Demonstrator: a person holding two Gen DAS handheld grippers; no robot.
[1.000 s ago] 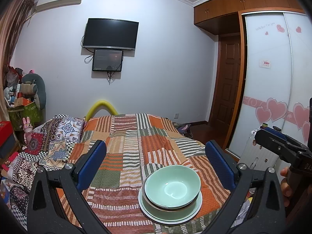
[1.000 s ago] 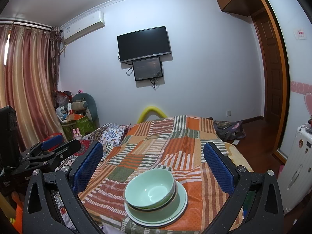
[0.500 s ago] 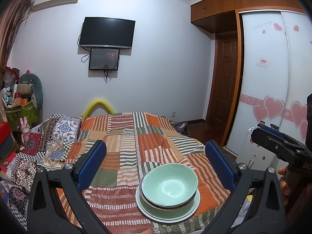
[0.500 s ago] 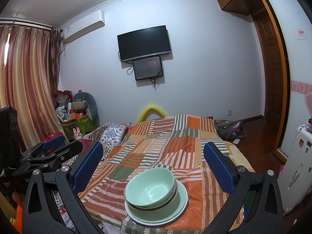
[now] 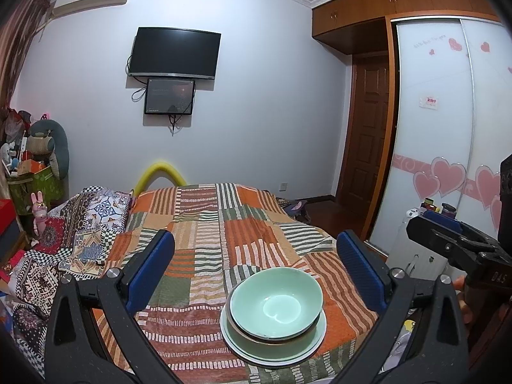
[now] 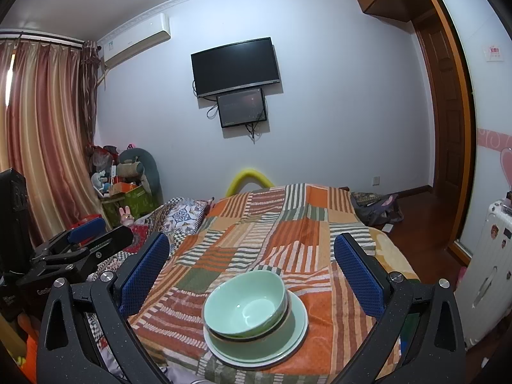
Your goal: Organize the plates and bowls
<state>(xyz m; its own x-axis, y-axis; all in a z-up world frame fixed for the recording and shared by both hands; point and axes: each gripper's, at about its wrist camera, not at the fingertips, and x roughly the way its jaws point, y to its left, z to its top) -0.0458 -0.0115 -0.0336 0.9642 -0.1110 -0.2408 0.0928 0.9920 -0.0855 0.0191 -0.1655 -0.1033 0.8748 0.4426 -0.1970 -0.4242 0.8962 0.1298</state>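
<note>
Ahead of and below the left hand-held gripper (image 5: 254, 268), a green bowl (image 5: 275, 302) sits nested in a darker-rimmed bowl (image 5: 243, 329), both on a stack of plates (image 5: 272, 350) near the edge of the bed (image 5: 204, 224). From the right hand-held gripper (image 6: 251, 268) the same pile lies just below and between its fingers. Both grippers stand wide apart and hold nothing, well above the crockery. No loose dishes show elsewhere, so the stacking looks finished; I judge little or nothing is left to do.
</note>
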